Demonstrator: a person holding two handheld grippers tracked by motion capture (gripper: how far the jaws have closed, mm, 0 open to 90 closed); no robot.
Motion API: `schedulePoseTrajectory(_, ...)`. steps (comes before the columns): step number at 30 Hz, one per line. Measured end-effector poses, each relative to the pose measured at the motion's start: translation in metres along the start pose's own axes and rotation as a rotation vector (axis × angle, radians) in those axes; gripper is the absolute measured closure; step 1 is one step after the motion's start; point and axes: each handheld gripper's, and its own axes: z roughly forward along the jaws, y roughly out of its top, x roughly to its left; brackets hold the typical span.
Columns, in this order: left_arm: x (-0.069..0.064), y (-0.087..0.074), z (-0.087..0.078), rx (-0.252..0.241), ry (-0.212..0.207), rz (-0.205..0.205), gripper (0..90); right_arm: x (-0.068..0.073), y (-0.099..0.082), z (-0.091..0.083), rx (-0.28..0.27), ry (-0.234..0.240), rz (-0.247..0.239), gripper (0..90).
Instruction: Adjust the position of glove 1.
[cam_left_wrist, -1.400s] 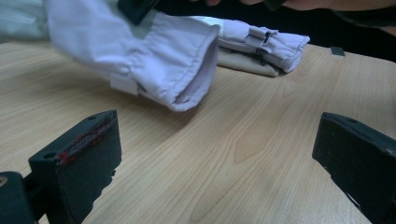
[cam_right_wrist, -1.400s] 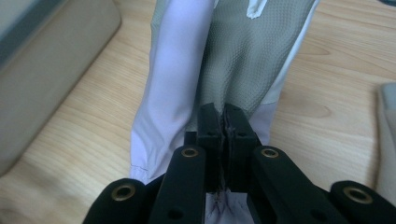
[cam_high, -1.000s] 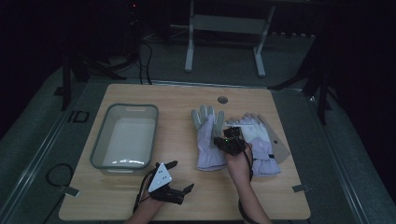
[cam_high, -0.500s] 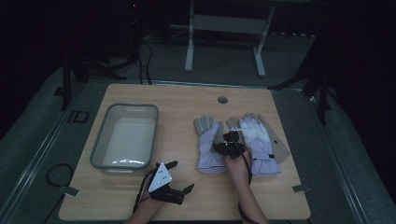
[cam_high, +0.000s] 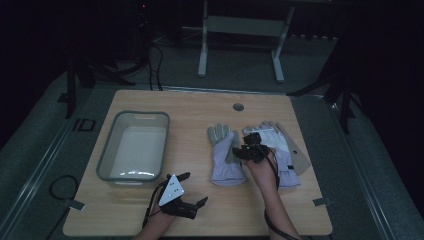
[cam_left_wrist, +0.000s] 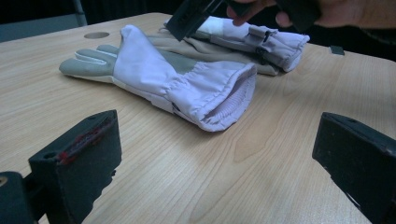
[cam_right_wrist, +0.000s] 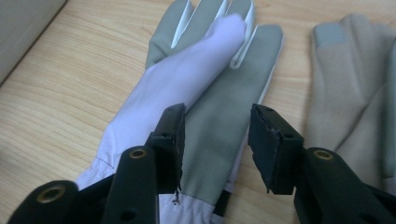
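Two gloves lie side by side on the wooden table (cam_high: 190, 105). The left glove (cam_high: 225, 155) (cam_left_wrist: 177, 79) (cam_right_wrist: 210, 70) is lavender with a grey palm, and a lavender part is folded up over its palm. The right glove (cam_high: 285, 150) (cam_left_wrist: 261, 39) (cam_right_wrist: 355, 84) is beige and lavender. My right gripper (cam_high: 245, 147) (cam_right_wrist: 217, 116) hovers over the left glove's palm. Its jaws have just been opening and stand apart, with only the glove's fabric below them. Near the front edge my left gripper (cam_high: 194, 189) (cam_left_wrist: 217, 135) rests open and wide, pointing at the glove's cuff.
A grey plastic bin (cam_high: 132, 115) (cam_right_wrist: 23, 28) stands on the left half of the table. A round cable hole (cam_high: 238, 106) (cam_left_wrist: 96, 35) sits near the far edge. Dark floor and a metal stand lie beyond the table.
The left glove's finger end has shifted toward the person and now looks shorter. My right gripper drew back a little with it. The left gripper has stayed put.
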Motion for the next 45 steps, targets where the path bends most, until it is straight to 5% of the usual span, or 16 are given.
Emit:
schedulePoseTrajectory(5,0.000,0.000,0.000,-0.001,-0.001,-0.003,1.3,-0.007,0.011,-0.010,0.031,-0.013,-0.018,52.9)
schedulePoseTrajectory(14,0.000,0.000,0.000,-0.001,-0.002,-0.001,1.3,-0.026,0.022,-0.033,-0.003,-0.045,-0.038,49.0)
schedulePoseTrajectory(19,0.000,0.000,0.000,-0.002,0.000,-0.003,1.4,-0.046,0.018,-0.042,0.013,-0.086,-0.067,48.3)
schedulePoseTrajectory(31,0.000,0.000,0.000,-0.004,0.001,-0.005,1.3,-0.089,0.003,-0.056,0.064,-0.134,-0.054,47.9)
schedulePoseTrajectory(42,0.001,0.000,0.000,-0.003,0.004,-0.009,1.3,-0.121,-0.018,-0.061,0.144,-0.116,-0.049,47.2)
schedulePoseTrajectory(45,0.001,0.000,0.000,0.000,0.004,-0.012,1.4,-0.127,-0.021,-0.053,0.156,-0.064,-0.047,47.2)
